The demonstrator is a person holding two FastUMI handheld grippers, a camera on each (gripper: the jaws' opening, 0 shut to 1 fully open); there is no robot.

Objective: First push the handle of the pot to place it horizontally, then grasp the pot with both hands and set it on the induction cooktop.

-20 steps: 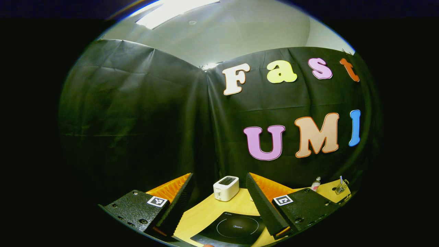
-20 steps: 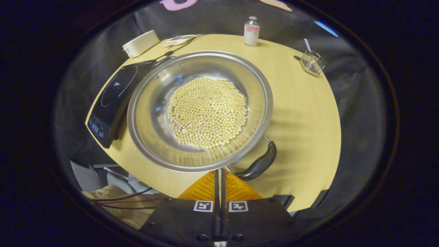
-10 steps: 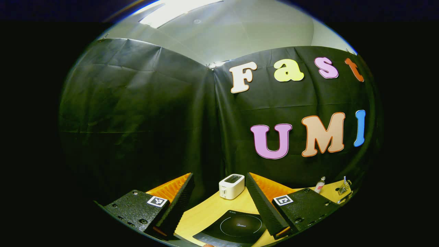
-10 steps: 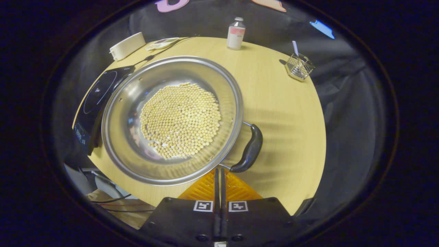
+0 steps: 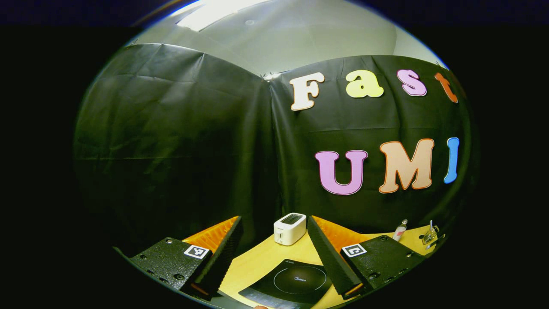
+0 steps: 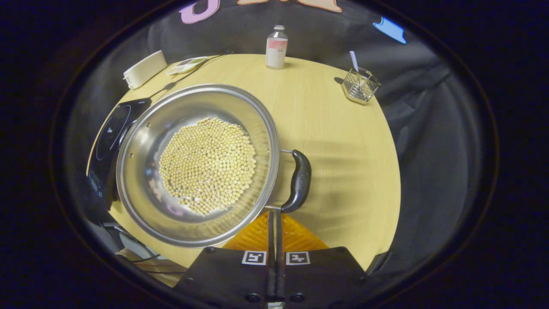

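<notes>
On the yellow table (image 6: 343,141), in the right gripper view, the steel pot (image 6: 141,180) sits full of pale beans (image 6: 208,165), its left edge overlapping the induction cooktop (image 6: 107,137). Its black handle (image 6: 298,182) sticks out on the pot's right side, long axis running near to far. The right gripper (image 6: 274,214), fingers pressed together on nothing, has its tips right at the handle's near end. In the left gripper view, the left gripper (image 5: 274,253) hangs wide open above the cooktop (image 5: 296,281), with a white toaster (image 5: 290,228) beyond.
</notes>
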